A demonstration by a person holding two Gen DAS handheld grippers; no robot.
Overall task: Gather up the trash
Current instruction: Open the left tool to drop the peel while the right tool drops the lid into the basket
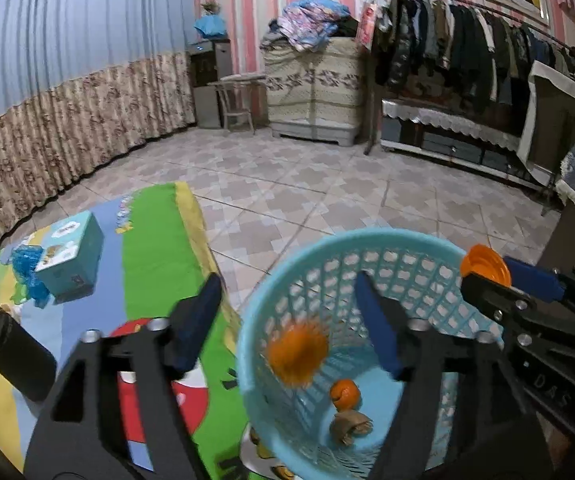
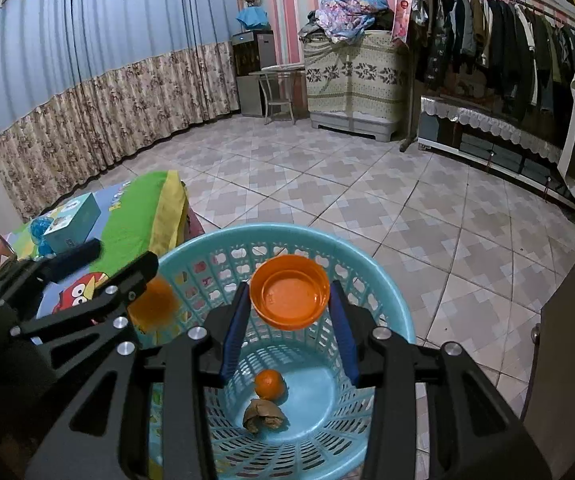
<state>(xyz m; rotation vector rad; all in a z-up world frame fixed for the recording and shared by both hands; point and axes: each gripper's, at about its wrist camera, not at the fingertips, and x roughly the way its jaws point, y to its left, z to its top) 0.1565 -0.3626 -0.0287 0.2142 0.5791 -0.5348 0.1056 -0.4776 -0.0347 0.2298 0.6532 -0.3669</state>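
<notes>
A: Your left gripper [image 1: 287, 320] stands wide over the basket [image 1: 255, 312]; an orange piece [image 1: 298, 356], blurred, sits free between its jaws.

B: Right gripper [image 2: 287, 308] clamps the orange cup [image 2: 289, 291] above the basket; drop step, so you open it next

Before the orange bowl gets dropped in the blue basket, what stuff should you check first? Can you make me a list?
1. Right gripper squeezes the orange bowl on both sides: ok.
2. Bowl hangs over the blue basket, inside its rim: ok.
3. Left gripper is open with nothing between its fingers: ok.
4. The blurry orange piece is falling into the basket, not outside: ok.
5. Room in the basket, with only an orange peel and a brown shell at the bottom: ok.
6. Left gripper out of the bowl's way: cannot tell.
</notes>
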